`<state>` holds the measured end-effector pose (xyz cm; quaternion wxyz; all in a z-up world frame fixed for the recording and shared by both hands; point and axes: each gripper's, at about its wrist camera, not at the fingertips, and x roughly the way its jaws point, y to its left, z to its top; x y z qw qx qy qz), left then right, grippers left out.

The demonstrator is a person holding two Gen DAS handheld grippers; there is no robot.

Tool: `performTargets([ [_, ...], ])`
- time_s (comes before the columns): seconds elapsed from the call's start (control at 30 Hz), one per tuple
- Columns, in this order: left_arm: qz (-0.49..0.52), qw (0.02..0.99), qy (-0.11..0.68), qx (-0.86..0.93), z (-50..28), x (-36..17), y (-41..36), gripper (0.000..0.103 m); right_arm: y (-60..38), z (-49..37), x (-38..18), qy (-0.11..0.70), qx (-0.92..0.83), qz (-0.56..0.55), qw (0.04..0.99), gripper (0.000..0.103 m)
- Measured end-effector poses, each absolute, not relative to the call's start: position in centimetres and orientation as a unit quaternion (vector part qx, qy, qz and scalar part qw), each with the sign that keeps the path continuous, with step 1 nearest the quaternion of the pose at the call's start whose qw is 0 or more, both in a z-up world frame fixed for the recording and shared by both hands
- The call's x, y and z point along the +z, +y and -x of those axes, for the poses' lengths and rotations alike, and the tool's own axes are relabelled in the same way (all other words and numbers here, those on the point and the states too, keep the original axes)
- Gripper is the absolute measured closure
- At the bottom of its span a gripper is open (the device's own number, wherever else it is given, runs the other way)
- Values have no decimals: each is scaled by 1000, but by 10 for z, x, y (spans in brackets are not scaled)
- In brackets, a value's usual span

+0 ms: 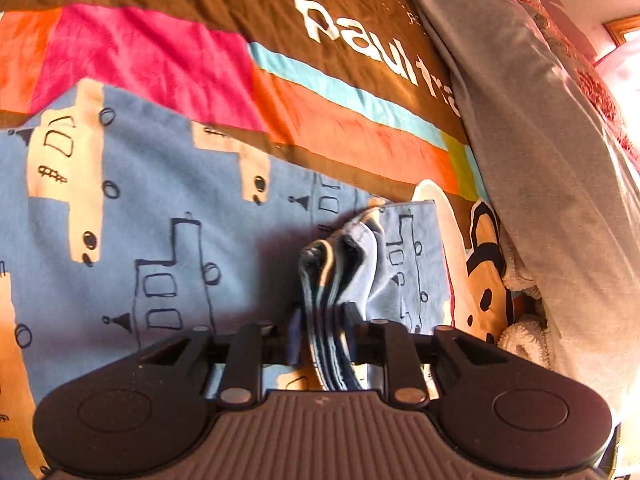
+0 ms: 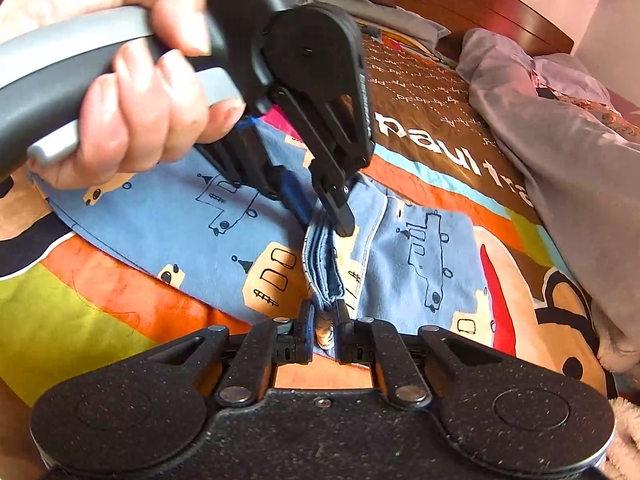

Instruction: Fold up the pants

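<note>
The blue pants (image 1: 160,208) with a cream and dark boat print lie on a colourful blanket. They also show in the right wrist view (image 2: 168,220). My left gripper (image 1: 323,320) is shut on a bunched stack of the pants' hem layers; it appears in the right wrist view (image 2: 320,216) pinching the far end of that fold. My right gripper (image 2: 323,316) is shut on the near end of the same folded edge (image 2: 322,272), lifted a little off the blanket.
The blanket (image 2: 420,128) is brown, orange and green with white lettering. A grey garment (image 2: 568,152) lies heaped along the right side, also in the left wrist view (image 1: 540,140). A wooden headboard (image 2: 500,4) stands at the back.
</note>
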<state>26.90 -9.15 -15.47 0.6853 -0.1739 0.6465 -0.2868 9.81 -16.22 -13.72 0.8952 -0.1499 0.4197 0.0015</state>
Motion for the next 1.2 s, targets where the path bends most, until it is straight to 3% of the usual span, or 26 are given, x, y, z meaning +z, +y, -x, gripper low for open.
performTargets([
  [0.17,165,686,644,-296,-271,-153,-92,71,-163,-103,-141,427,-15,150,892,83],
  [0.33,147,689,638,-311,-270,-148,-98,71,-165,-106,-142,431,-24,150,889,82],
  [0.37,146,689,638,-311,-270,-148,-99,73,-165,-106,-143,431,-23,153,889,82],
  [0.4,143,689,639,-309,-269,-148,-100,82,-164,-107,-143,431,-22,156,888,82],
  [0.5,135,690,641,-307,-269,-148,-101,91,-164,-108,-144,432,-15,162,887,84],
  [0.53,133,691,640,-308,-268,-147,-101,92,-163,-108,-144,434,-13,164,886,89],
  [0.63,126,699,629,-316,-266,-142,-99,94,-161,-108,-141,437,-11,172,883,93],
  [1.2,133,720,618,-288,-267,-117,-2,95,-94,-110,-108,431,78,181,881,94],
])
